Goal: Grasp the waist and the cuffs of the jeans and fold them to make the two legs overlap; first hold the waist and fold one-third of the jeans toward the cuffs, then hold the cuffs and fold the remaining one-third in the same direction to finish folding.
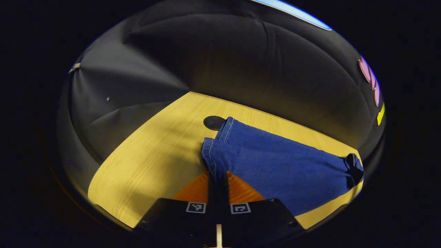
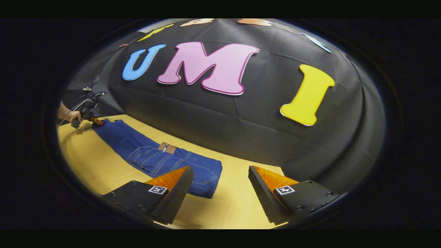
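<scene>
Blue jeans point(image 1: 275, 162) lie along the yellow table point(image 1: 151, 151) with the two legs overlapped. My left gripper point(image 1: 217, 175) is shut, its fingers pinching the near cuff edge point(image 1: 209, 151). In the right gripper view the jeans point(image 2: 151, 155) stretch from the cuffs at far left to a folded end point(image 2: 208, 181) with back pockets and a brown label patch point(image 2: 167, 147) on top. My right gripper point(image 2: 220, 186) stands open just beside that folded end, holding nothing. Farther off, a hand point(image 2: 70, 116) holds the left gripper point(image 2: 90, 117) at the cuffs.
A black round disc point(image 1: 213, 122) sits in the table top just behind the cuffs. The black cloth wall point(image 2: 241, 113) rises close behind the table's far edge. Bare table top point(image 2: 234, 203) lies between and ahead of my right fingers.
</scene>
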The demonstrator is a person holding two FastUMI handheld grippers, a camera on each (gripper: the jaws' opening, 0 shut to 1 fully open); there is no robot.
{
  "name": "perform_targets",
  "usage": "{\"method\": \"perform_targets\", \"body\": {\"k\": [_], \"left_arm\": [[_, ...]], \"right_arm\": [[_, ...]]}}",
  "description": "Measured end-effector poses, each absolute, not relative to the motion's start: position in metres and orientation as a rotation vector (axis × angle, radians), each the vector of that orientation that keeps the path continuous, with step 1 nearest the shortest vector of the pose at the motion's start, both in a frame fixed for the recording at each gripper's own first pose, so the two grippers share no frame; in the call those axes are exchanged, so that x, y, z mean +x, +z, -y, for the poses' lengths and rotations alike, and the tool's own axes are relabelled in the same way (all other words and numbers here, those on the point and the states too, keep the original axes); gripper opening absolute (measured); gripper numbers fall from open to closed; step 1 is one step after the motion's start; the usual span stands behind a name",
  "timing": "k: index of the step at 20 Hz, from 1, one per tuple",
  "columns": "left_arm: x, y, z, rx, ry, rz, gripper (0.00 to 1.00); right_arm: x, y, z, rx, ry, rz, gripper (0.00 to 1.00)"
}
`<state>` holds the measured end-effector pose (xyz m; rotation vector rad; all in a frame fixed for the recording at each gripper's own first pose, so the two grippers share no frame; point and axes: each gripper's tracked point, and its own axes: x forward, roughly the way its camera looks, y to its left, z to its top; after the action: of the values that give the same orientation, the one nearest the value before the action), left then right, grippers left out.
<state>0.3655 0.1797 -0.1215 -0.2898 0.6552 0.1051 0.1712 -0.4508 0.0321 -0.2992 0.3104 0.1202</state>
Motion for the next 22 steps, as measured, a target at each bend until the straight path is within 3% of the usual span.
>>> {"method": "perform_targets", "body": {"k": [2,3,8,11,12,14,22], "left_arm": [[0.365,-0.119,-0.180,-0.380,0.103,-0.651,0.02],[0.364,-0.117,-0.179,-0.438,0.099,-0.652,0.07],[0.366,-0.093,-0.183,-0.643,0.116,-0.618,0.06],[0.365,-0.062,-0.187,-0.652,0.048,-0.539,0.06],[0.363,-0.061,-0.196,-0.640,0.041,-0.529,0.10],[0.359,-0.045,-0.206,-0.628,0.029,-0.521,0.06],[0.305,0.104,-0.196,-0.587,-0.175,-0.417,0.06]], "right_arm": [[0.168,0.032,0.458,-0.292,0.107,-0.314,0.98],[0.167,0.032,0.460,-0.294,0.105,-0.314,0.98],[0.161,0.042,0.469,-0.300,0.090,-0.299,0.98],[0.161,0.057,0.480,-0.300,0.059,-0.277,0.97],[0.160,0.061,0.486,-0.296,0.046,-0.275,0.97],[0.157,0.069,0.497,-0.285,0.017,-0.279,0.97],[0.122,0.141,0.598,-0.368,-0.158,-0.246,0.97]]}}
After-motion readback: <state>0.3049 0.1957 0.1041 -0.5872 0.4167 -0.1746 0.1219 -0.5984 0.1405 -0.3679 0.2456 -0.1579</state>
